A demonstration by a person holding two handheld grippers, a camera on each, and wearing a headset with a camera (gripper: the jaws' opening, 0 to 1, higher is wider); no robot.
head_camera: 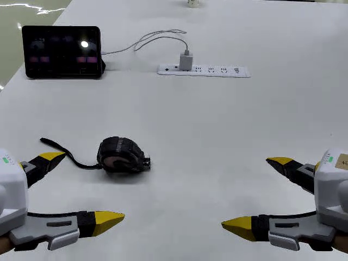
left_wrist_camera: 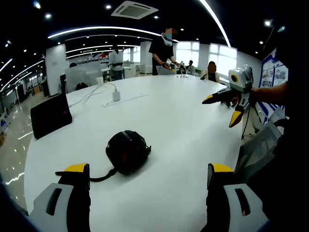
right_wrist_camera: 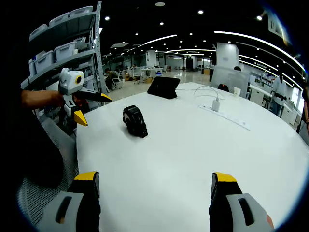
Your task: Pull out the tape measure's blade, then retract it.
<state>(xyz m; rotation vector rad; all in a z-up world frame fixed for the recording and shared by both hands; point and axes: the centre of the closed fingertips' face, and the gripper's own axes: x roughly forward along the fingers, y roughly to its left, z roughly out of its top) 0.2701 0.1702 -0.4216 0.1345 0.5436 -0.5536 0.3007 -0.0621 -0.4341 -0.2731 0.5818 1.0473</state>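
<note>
Table [head_camera: 217, 136]: tape measure [head_camera: 120, 155], tablet [head_camera: 61, 51], power strip [head_camera: 217, 70]

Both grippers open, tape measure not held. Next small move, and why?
Probably bring the left gripper in to close on the tape measure. It lies free on the table with no blade drawn out, nearer the left gripper than the right gripper, and both jaws stand open, clear of it.

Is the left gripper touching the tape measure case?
Apart. The head view shows bare table between the left gripper and the tape measure case. The jaws stand open.
</note>
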